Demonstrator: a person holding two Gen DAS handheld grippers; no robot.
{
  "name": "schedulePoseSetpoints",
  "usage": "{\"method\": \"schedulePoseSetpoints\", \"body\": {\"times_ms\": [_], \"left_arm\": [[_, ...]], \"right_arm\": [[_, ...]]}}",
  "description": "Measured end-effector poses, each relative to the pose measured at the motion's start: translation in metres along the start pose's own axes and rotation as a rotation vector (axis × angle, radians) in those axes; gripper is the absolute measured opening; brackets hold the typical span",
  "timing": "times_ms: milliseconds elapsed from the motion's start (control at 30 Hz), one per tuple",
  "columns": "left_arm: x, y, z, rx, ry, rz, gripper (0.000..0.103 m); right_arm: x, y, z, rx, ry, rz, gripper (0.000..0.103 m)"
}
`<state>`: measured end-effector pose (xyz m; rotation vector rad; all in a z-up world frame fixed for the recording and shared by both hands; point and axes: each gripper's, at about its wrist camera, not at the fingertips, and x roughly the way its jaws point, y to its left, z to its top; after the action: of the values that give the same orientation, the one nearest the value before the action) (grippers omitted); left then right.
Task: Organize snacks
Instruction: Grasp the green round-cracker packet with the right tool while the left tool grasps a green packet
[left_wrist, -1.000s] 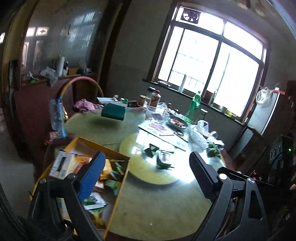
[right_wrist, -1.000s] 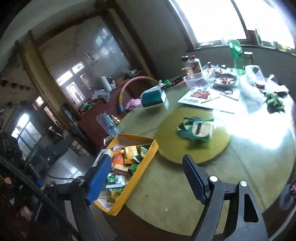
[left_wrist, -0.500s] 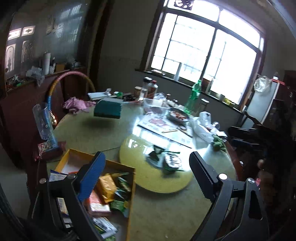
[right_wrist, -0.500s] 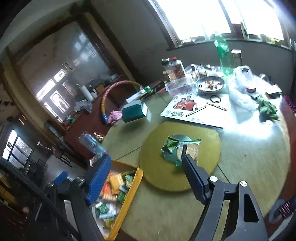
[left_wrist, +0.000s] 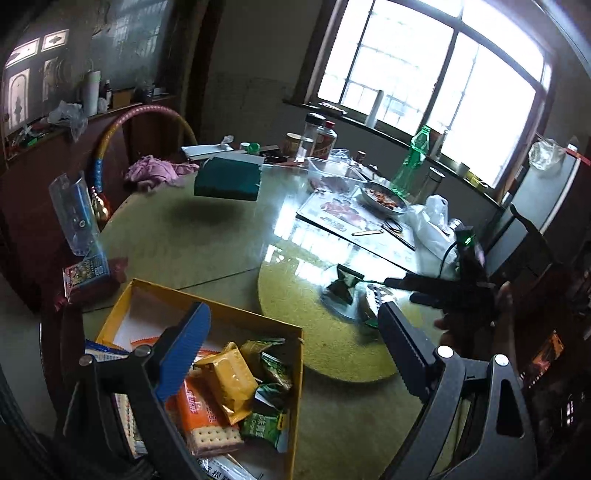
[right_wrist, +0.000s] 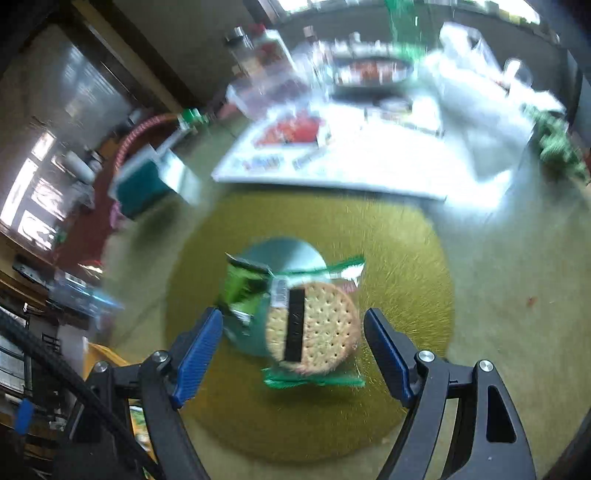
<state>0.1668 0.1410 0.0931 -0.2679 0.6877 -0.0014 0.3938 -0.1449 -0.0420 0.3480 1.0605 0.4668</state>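
Round green worktop (right_wrist: 498, 295) carries a yellow mat (right_wrist: 399, 236); the cracker packet (right_wrist: 312, 328) lies there in lower centre, its long axis up-down, between the released right tongs (right_wrist: 293, 350). Left tongs (left_wrist: 291, 339), also released, hang over the snack box (left_wrist: 218, 306), farther away.

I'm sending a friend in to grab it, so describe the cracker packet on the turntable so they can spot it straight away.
Start at the round yellow turntable in the middle of the table. Near its centre two packets lie side by side; the cracker packet is the right-hand one, between the right gripper's open fingers. Unlike the plain green packet beside it, it shows a large round cracker with a black stripe.
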Motion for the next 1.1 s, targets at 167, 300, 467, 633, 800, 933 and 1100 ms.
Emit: {"method": "schedulePoseSetpoints", "body": {"times_ms": [167, 300, 467, 633, 800, 933, 1100], "left_arm": [[0.001, -0.007, -0.005, -0.007, 0.001, 0.057, 0.092], [0.013, -0.022, -0.002, 0.013, 0.018, 0.076, 0.092], [0.048, -0.050, 0.002, 0.090, 0.057, 0.101, 0.092], [0.108, -0.091, 0.004, 0.231, 0.121, 0.136, 0.091], [0.169, -0.118, 0.014, 0.309, 0.193, 0.134, 0.091], [0.217, -0.117, 0.017, 0.330, 0.268, 0.147, 0.090], [0.251, -0.105, 0.019, 0.327, 0.333, 0.164, 0.078]], "right_arm": [[0.028, 0.005, -0.006, -0.031, 0.006, -0.076, 0.079], [0.034, 0.021, -0.019, -0.133, -0.010, -0.172, 0.079], [0.015, 0.017, -0.058, -0.219, -0.031, -0.228, 0.075], [-0.017, -0.019, -0.095, -0.222, -0.021, -0.214, 0.075], [-0.045, -0.048, -0.124, -0.199, -0.040, -0.170, 0.075], [-0.053, -0.057, -0.129, -0.169, -0.049, -0.119, 0.075], [-0.056, -0.059, -0.129, -0.160, -0.049, -0.070, 0.075]]}}
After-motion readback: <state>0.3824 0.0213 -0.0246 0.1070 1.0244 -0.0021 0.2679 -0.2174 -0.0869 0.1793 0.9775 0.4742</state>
